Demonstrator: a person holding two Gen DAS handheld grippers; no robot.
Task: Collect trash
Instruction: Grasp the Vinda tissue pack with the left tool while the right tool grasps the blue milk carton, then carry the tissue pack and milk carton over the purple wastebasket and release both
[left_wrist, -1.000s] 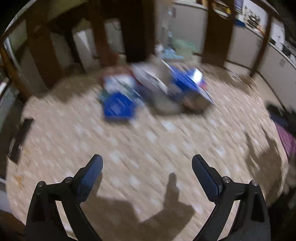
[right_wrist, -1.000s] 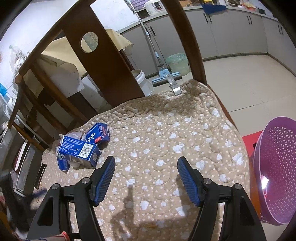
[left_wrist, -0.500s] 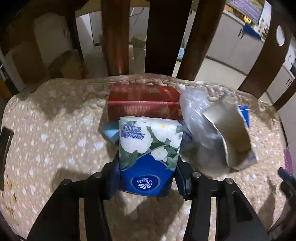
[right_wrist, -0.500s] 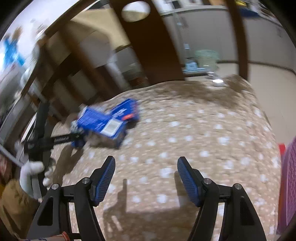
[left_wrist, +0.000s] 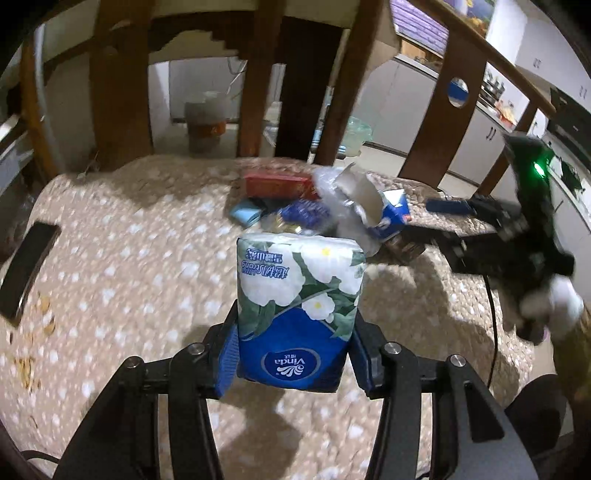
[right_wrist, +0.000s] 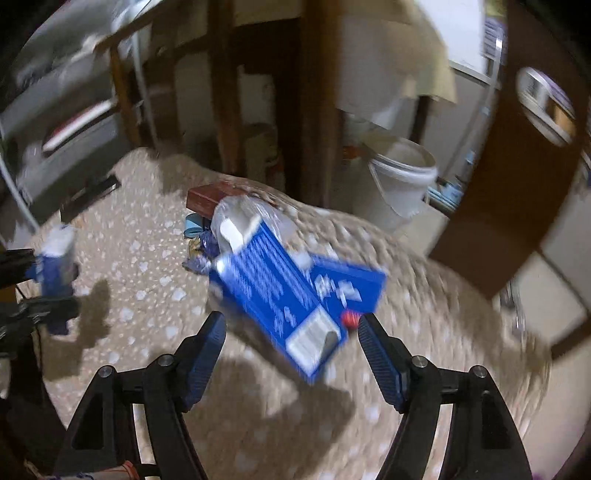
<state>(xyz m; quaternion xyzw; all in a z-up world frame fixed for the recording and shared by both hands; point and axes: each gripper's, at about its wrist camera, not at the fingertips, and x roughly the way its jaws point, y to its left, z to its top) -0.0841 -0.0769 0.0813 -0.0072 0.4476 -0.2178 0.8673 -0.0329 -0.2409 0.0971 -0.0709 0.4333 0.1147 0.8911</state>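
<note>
- Two grippers work a quilted surface (left_wrist: 110, 258): the left gripper (left_wrist: 291, 350), low centre of its view, is clamped on a tissue pack (left_wrist: 299, 310).
- The right gripper (right_wrist: 291, 339), jaws apart, points at a blue carton (right_wrist: 280, 291) mid-frame.
- Likely next: close on the carton.

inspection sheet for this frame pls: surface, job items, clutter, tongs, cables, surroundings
Surface: padded dotted cover with crumbs at its left edge.
Job's things: tissue pack; trash pile of blue carton, red box, clear plastic.
Clutter: phone lying flat on the cover.
Grippers: left tongs shut on the tissue pack, lifted off the cover; right tongs open around the blue carton.
Cables: thin black lead at right.
Surroundings: wooden chair backs, white bucket, cabinets.
</note>
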